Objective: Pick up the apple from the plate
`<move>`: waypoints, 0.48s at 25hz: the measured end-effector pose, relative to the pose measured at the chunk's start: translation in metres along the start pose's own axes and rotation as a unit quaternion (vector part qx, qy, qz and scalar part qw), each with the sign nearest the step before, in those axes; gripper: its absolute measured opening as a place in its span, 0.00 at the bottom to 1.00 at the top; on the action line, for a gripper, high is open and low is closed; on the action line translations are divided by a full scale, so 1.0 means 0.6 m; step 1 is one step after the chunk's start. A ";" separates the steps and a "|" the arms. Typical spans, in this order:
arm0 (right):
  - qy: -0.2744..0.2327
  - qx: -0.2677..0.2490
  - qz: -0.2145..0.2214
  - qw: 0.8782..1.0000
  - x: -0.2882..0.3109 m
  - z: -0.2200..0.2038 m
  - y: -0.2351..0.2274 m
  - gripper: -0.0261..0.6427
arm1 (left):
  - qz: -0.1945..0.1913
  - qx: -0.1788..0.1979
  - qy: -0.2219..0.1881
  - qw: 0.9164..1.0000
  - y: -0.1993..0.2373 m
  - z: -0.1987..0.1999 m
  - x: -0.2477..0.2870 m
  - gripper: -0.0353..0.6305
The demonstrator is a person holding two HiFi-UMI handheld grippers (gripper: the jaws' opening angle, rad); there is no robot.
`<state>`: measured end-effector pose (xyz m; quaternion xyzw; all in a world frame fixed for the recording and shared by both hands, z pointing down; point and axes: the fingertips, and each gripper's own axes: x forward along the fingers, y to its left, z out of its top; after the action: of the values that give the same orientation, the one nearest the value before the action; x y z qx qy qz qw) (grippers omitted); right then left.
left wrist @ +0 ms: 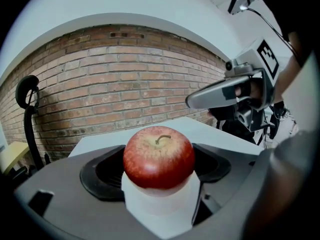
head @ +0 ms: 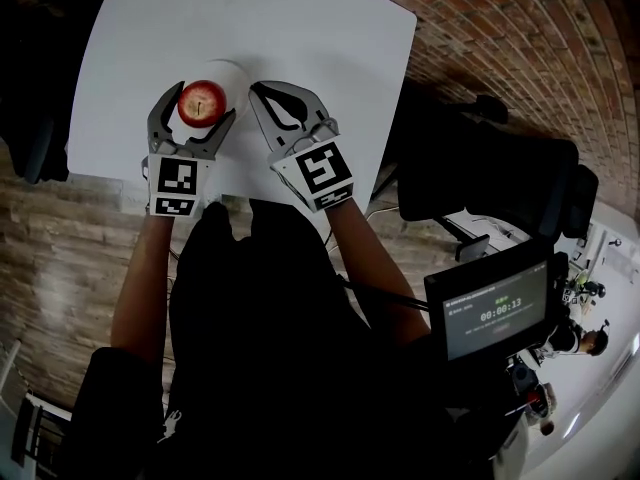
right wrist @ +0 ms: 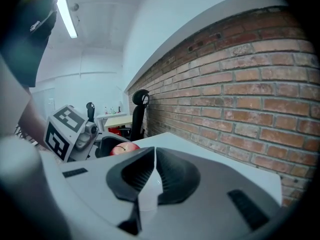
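**Head view.** A red apple [head: 202, 102] is seated on a white plate [head: 238, 75] near the front edge of a white table [head: 300, 28]. The left gripper [head: 199, 106] is positioned around the apple, with one jaw on each side of it. The right gripper [head: 262, 90] is held just beside the plate, over the table. A monitor [head: 497, 313] is located at lower right.

**Left gripper view.** The apple [left wrist: 159, 156] is seen stem up between the two dark pads [left wrist: 102, 173], which are spread to the fruit's width and appear to be pressed against its flanks. The apple is supported from below by the plate [left wrist: 157, 206]. The right gripper [left wrist: 225, 91] is visible at upper right, in front of a brick wall [left wrist: 100, 84].

**Right gripper view.** The jaws are brought together, and nothing is held between them. The apple [right wrist: 125, 148] and the left gripper [right wrist: 102, 146] are seen at left, with an office chair [right wrist: 140, 109] behind them.
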<state>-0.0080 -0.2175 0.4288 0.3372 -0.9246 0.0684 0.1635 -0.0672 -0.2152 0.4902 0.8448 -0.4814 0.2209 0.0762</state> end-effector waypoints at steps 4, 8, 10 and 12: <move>-0.002 -0.001 -0.005 1.000 -0.013 0.011 0.009 0.05 | -0.007 0.002 -0.001 1.000 -0.010 0.008 -0.014 0.67; -0.007 -0.006 -0.017 1.000 -0.025 0.024 0.013 0.05 | -0.011 0.010 -0.012 1.000 -0.009 0.030 -0.029 0.67; -0.013 -0.008 -0.022 1.000 -0.038 0.036 0.022 0.05 | -0.008 0.011 -0.017 1.000 -0.012 0.041 -0.048 0.67; -0.028 -0.008 -0.025 0.999 -0.053 0.055 0.036 0.05 | -0.003 0.012 -0.023 1.000 -0.013 0.055 -0.071 0.67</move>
<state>-0.0078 -0.1899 0.3863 0.3603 -0.9207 0.0478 0.1421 -0.0697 -0.1890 0.4423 0.8520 -0.4777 0.2071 0.0552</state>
